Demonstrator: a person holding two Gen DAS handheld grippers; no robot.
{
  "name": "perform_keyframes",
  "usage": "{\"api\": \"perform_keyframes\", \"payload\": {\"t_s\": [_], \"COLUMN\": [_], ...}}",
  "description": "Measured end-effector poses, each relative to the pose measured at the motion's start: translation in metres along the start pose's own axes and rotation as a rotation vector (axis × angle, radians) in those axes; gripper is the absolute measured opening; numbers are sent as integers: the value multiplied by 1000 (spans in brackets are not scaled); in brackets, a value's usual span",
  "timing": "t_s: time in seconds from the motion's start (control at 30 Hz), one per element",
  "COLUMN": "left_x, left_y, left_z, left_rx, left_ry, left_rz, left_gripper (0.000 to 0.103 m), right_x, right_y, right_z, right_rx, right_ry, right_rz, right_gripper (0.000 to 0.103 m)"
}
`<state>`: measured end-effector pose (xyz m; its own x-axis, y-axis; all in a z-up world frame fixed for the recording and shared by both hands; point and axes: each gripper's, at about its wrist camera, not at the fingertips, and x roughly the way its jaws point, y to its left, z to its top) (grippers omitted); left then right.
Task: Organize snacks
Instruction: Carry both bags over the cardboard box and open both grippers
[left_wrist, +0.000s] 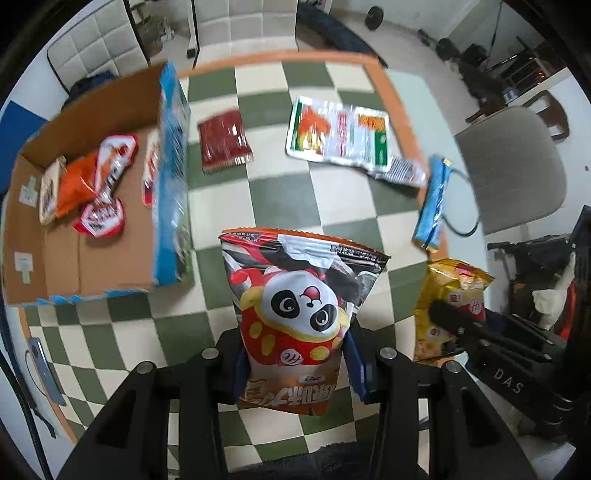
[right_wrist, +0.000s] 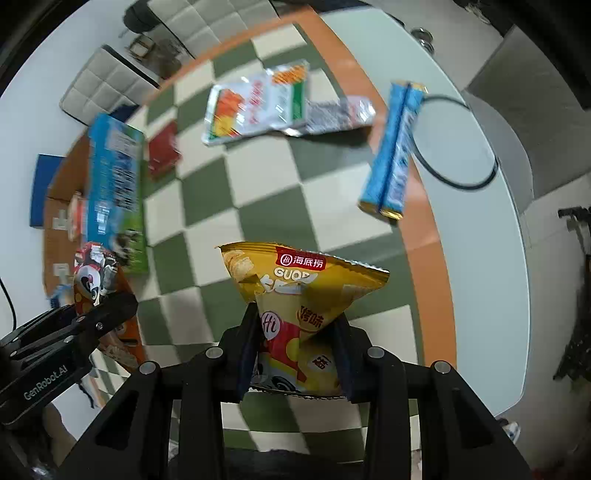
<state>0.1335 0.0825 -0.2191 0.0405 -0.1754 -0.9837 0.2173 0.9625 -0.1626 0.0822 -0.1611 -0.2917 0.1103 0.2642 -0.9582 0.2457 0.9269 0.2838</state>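
Your left gripper (left_wrist: 295, 365) is clamped on the panda bag (left_wrist: 295, 314) and your right gripper (right_wrist: 295, 354) on the yellow chip bag (right_wrist: 295, 314) — both hang above the checked table (left_wrist: 280, 199), near the cardboard box (left_wrist: 85, 254). These look light, puffy and crushable — pinch the flat sealed edge, gently.

Two wrist-mounted fisheye views, both angled steeply down onto the checkered tablecloth (left_wrist: 280, 206) from well above it. Left view: looks along its own fingers, open cardboard box (left_wrist: 74, 221) at its left edge, the other gripper entering at lower right. Right view: same downward aim, set further right, the box at its far left. Shared ground: silver snack packet (left_wrist: 338, 134) (right_wrist: 258, 101), blue wrapped bar (left_wrist: 432, 203) (right_wrist: 391, 147), red packet (left_wrist: 225, 140) (right_wrist: 162, 149).
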Motion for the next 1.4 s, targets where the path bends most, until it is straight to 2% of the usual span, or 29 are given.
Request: {"api": "perform_keyframes", "payload": {"t_s": [0.23,0.43,0.57,0.77,0.87,1.03,1.2,1.4], "left_x": [-56,-84,-94,-90,-83,-65,-39,-9], "left_y": [26,80,131,208,247,295,331,359], "left_z": [14,30,40,51,55,59,61,60], "left_rx": [3,-28,-76,-154,-183,-228,-277,-320], "left_ry": [-73,-102,-100,-56,-19,44,120,197], "left_rz": [-1,23,51,87,120,136,107,75], "left_gripper": [40,40,40,40,40,40,40,40], "right_x": [-48,-64,-63,-28,-5,41,79,114], "right_y": [47,110,161,248,287,342,376,397], "right_z": [5,18,25,35,37,35,33,36], "right_rx": [-39,-81,-125,-203,-243,-281,-293,-302], "right_ry": [-83,-122,-119,-66,-33,37,87,121], "right_rz": [66,127,176,238,245,255,250,232], "right_gripper": [39,39,39,39,39,39,39,39]}}
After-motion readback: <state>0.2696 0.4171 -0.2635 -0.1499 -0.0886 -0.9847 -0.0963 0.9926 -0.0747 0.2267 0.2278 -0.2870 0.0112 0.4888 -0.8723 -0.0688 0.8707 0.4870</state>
